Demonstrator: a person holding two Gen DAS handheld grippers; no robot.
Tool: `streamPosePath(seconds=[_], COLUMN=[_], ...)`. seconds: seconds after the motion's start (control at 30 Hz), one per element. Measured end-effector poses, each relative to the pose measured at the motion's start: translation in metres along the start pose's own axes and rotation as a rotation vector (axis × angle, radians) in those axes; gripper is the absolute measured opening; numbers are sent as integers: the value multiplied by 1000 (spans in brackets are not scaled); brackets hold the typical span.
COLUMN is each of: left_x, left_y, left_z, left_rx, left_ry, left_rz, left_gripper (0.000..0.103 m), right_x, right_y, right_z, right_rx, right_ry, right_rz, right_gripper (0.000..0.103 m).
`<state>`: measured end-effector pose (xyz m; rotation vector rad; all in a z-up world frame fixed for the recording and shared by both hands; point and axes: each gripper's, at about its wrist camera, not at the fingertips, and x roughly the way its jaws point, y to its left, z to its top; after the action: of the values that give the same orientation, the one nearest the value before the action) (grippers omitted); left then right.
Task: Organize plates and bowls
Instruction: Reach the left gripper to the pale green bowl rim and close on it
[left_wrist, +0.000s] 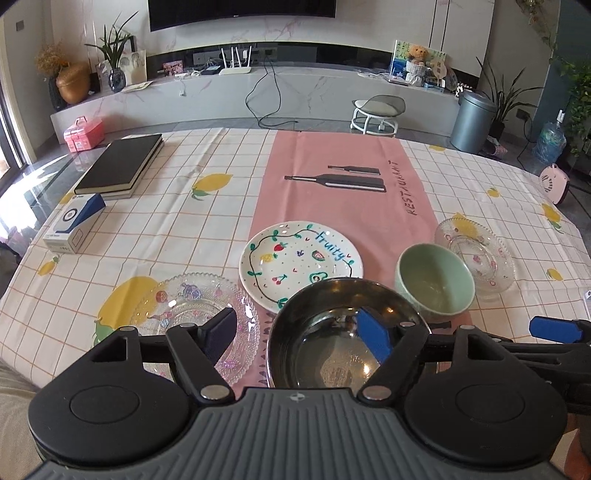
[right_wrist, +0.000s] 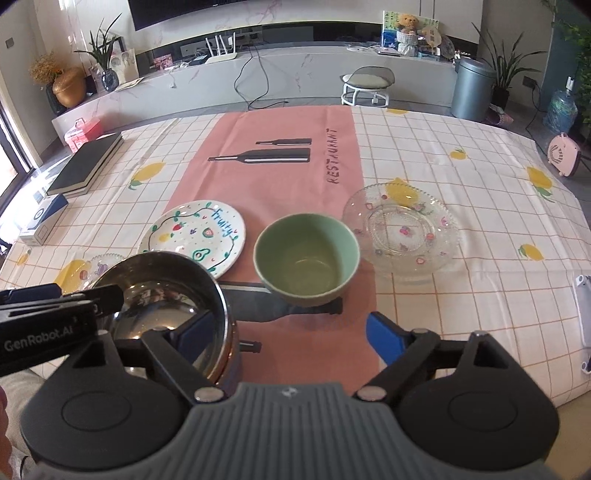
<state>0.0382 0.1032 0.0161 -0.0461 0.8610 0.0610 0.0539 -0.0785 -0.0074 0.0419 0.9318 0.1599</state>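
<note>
Nearest the person, the left gripper (left_wrist: 301, 332) stands with its jaws spread wide over the steel bowl (left_wrist: 340, 336); one blue pad hangs inside the bowl, the other over the near glass plate (left_wrist: 195, 317), and neither pad presses on anything. The right gripper (right_wrist: 291, 332) is likewise wide open and holds nothing: its left pad sits at the steel bowl's (right_wrist: 166, 299) rim, its right pad over bare pink cloth. The steel bowl rests on the pink runner (left_wrist: 332, 177) at the table's near edge, partly overlapping the painted "fruity" plate (left_wrist: 299, 266) in the left view.

A little farther on, the green bowl (right_wrist: 306, 258) stands upright and empty on the runner, just right of the painted plate (right_wrist: 194, 238). Beside it, to the right, lies the second glass plate (right_wrist: 402, 229) on the checked tablecloth (right_wrist: 461, 155). Well beyond, at the far left, a black book (left_wrist: 118, 166) and a small blue-and-white box (left_wrist: 74, 225) sit apart from the dishes.

By my judgement little is sorted yet: the three plates lie separate, none stacked, and the two bowls stand apart, not nested. Gathering plates into one pile and bowls into another remains to be done
</note>
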Motion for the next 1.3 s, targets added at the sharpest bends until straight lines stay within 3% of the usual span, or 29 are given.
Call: streamPosePath(seconds=[0.2, 0.47, 0.57, 0.83, 0.93, 1.3], left_x=[1, 25, 39, 73, 86, 120], left_y=[-7, -21, -25, -36, -43, -63], left_z=[14, 49, 62, 81, 82, 75], left_rx=[2, 46, 67, 121, 151, 213], left_ry=[-25, 13, 55, 158, 212, 299], left_rz=[-41, -124, -188, -260, -277, -348], left_gripper=[89, 89, 89, 87, 80, 77], right_x=[-3, 8, 20, 52, 62, 94], right_y=[-17, -41, -50, -65, -67, -74], right_z=[5, 16, 22, 38, 42, 41], right_rx=[13, 89, 131, 209, 232, 316], right_ry=[-23, -23, -6, 25, 34, 78], right_rz=[-46, -49, -38, -28, -21, 5], right_gripper=[96, 96, 90, 78, 77, 68])
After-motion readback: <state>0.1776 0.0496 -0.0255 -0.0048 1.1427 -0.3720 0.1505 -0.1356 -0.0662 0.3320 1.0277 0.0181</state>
